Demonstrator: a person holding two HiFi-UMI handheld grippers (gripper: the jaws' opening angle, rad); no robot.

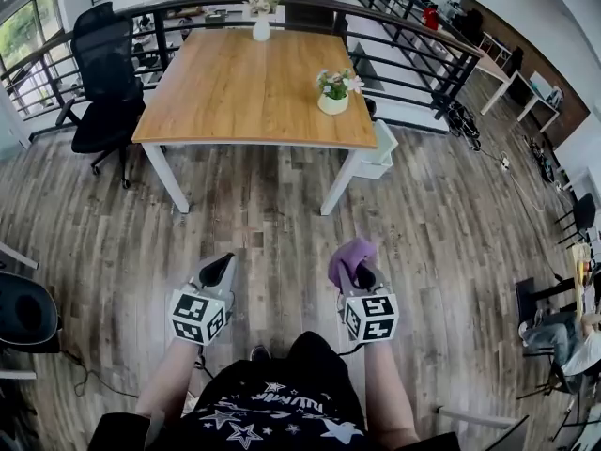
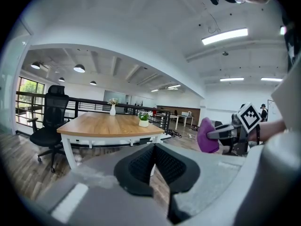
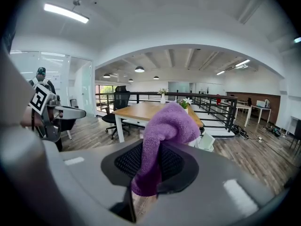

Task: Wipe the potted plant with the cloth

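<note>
Head view – floor (image 1: pixel 272 216) btwn rt claw (image 1: pixel 357 272) & table (image 1: pixel 235 92) near edge.

Black star-printed shirt (image 1: pixel 272 410), perhaps lettered; grey hand-held grippers (image 1: pixel 218 269) (image 1: pixel 364 276) carry black-white marker cubes (image 1: pixel 199 316).

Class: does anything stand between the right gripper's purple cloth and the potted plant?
Nothing visible does: only bare floor lies between the right gripper, shut on the purple cloth, and the table; the potted plant stands near its front edge.

The left gripper (image 1: pixel 218 271) is pointing a little down, its jaws pressing together on nothing. Just beside it, the right gripper (image 1: pixel 360 272) is pinching a cloth (image 1: pixel 347 255).
</note>
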